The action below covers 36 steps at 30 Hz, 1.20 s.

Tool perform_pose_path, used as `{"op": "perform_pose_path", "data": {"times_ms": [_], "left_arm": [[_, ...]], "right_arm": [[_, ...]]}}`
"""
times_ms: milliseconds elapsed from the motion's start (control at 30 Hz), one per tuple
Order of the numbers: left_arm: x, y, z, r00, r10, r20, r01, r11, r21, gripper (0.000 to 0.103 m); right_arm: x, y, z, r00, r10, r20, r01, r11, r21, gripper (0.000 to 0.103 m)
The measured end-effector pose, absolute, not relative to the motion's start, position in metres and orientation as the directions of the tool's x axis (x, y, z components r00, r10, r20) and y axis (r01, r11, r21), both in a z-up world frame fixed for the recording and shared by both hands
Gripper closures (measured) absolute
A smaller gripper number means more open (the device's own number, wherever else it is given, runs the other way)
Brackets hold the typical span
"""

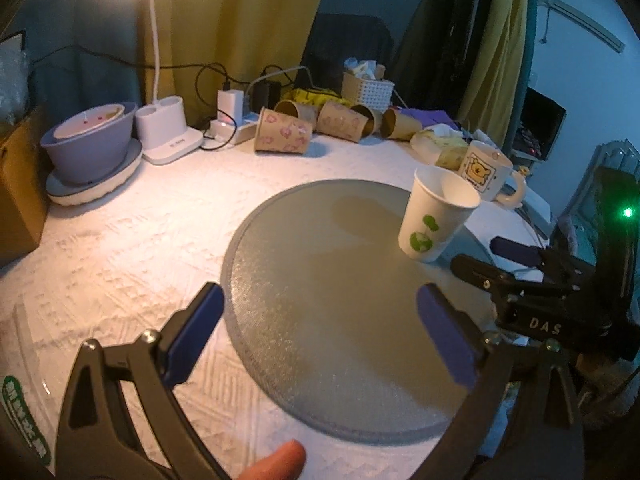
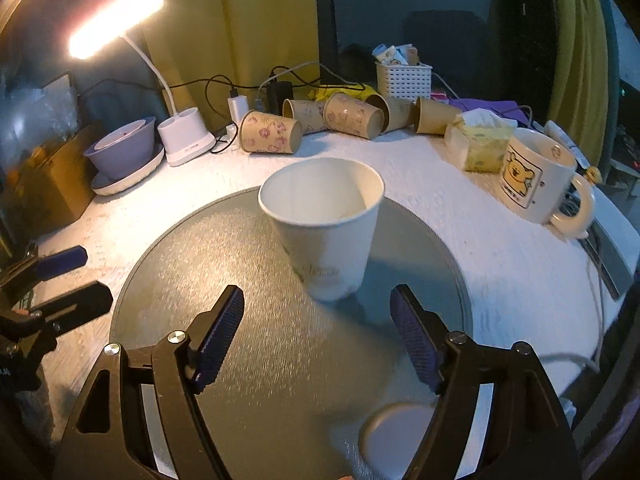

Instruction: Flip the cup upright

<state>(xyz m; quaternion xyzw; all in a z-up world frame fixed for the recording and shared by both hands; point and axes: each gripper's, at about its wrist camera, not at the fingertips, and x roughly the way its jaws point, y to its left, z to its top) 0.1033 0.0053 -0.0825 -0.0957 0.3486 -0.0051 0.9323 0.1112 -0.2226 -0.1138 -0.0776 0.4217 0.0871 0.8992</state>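
The white paper cup (image 2: 324,232) stands upright, mouth up, on the round grey mat (image 2: 240,360) at the centre of the right wrist view. In the left wrist view the same cup (image 1: 436,216) sits at the right of centre, near the far right edge of the mat (image 1: 328,320), with a green printed motif on its side.

The right hand-held gripper (image 2: 318,340) occupies the lower centre of its own view. Its fingers are spread wide and hold nothing; the cup stands just beyond and between the blue pads (image 2: 222,336), apart from both. In the left wrist view this gripper (image 1: 496,256) appears at the right edge, just beside the cup base.

The left hand-held gripper (image 1: 320,336) occupies the lower centre of its own view, fingers spread wide over the mat and gripping nothing. In the right wrist view it (image 2: 84,276) shows at the left edge, well apart from the cup.

The mat lies on a table (image 1: 120,240) covered with a white textured cloth. Along the far edge lie several patterned brown paper cups (image 2: 272,132) on their sides. A cream mug (image 2: 536,176) with a bear print stands at the right. A lit desk lamp (image 2: 116,20) is at the upper left, above a purple bowl (image 2: 124,152).
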Motion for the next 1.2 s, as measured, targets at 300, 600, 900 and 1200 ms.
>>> {"op": "perform_pose_path", "data": {"times_ms": [300,600,900,1200], "left_arm": [[0.077,-0.008,-0.068,0.797,-0.073,-0.6,-0.022,0.989,-0.149,0.005],[0.052,-0.017,-0.051,0.834,-0.1,-0.543,0.022,0.989,-0.148,0.005],[0.029,-0.02,-0.026,0.877,-0.099,-0.47,0.044,0.991,-0.127,0.005],[0.01,-0.028,0.002,0.918,-0.074,-0.388,0.046,0.996,-0.081,0.005]], "right_arm": [[0.079,-0.224,-0.1,0.652,0.071,-0.755,-0.202,0.976,-0.082,0.025],[0.051,-0.222,-0.083,0.687,0.05,-0.725,-0.183,0.977,-0.106,0.025],[0.029,-0.217,-0.057,0.731,0.037,-0.681,-0.17,0.977,-0.13,0.025],[0.008,-0.213,-0.027,0.777,0.031,-0.629,-0.152,0.979,-0.139,0.025]]}}
